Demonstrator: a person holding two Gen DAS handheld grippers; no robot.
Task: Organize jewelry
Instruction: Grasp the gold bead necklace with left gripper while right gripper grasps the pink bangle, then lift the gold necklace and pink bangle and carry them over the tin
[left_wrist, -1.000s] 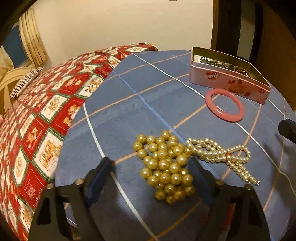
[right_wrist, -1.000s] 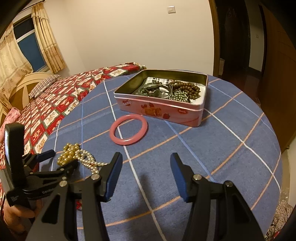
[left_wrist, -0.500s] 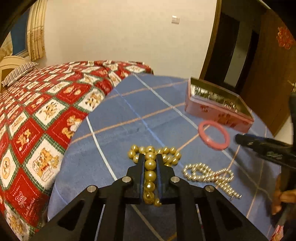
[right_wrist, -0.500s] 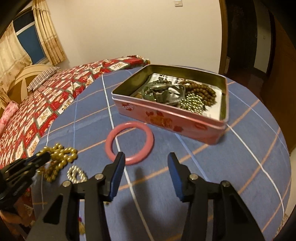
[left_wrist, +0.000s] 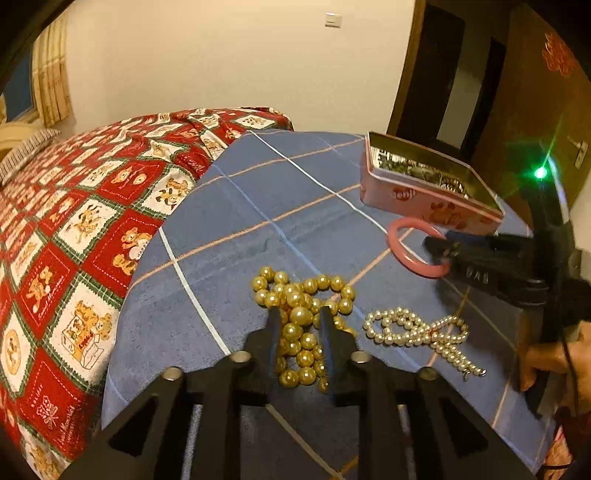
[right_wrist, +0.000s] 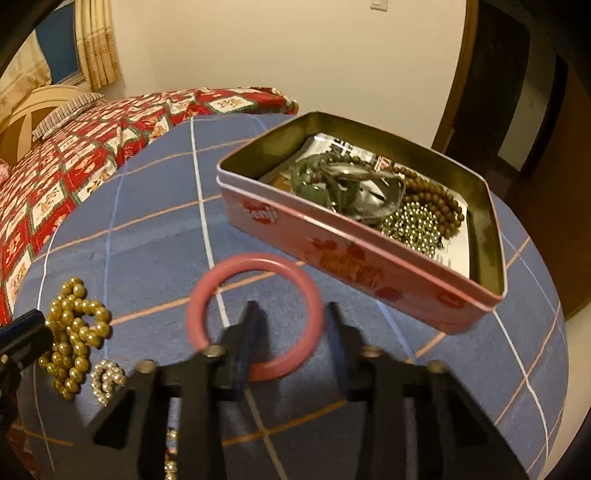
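Observation:
A gold bead necklace (left_wrist: 295, 299) lies heaped on the blue cloth, and part of it sits between the fingers of my left gripper (left_wrist: 299, 314). Those jaws are opening and look loose around the beads. A white pearl necklace (left_wrist: 413, 328) lies just right of it. My right gripper (right_wrist: 291, 317) straddles the near right rim of the pink bangle (right_wrist: 255, 260), one finger inside the ring and one outside. Its jaws are closing, with a gap still visible beside the band. Behind the bangle stands the open pink tin (right_wrist: 332, 251). The gold beads (right_wrist: 75, 328) also show at the left of the right wrist view.
The tin holds brown beads (right_wrist: 436, 199), small metallic beads (right_wrist: 413, 225) and a green bangle (right_wrist: 314, 184). A bed with a red patterned quilt (left_wrist: 92, 221) runs beside the round table (left_wrist: 277, 206). A hand (left_wrist: 550, 362) holds the right gripper. Dark doors stand behind the tin.
My left jaws pinched a strand of gold beads, then widened with more beads between them. My right gripper moved forward and down to the pink bangle and narrowed around its rim.

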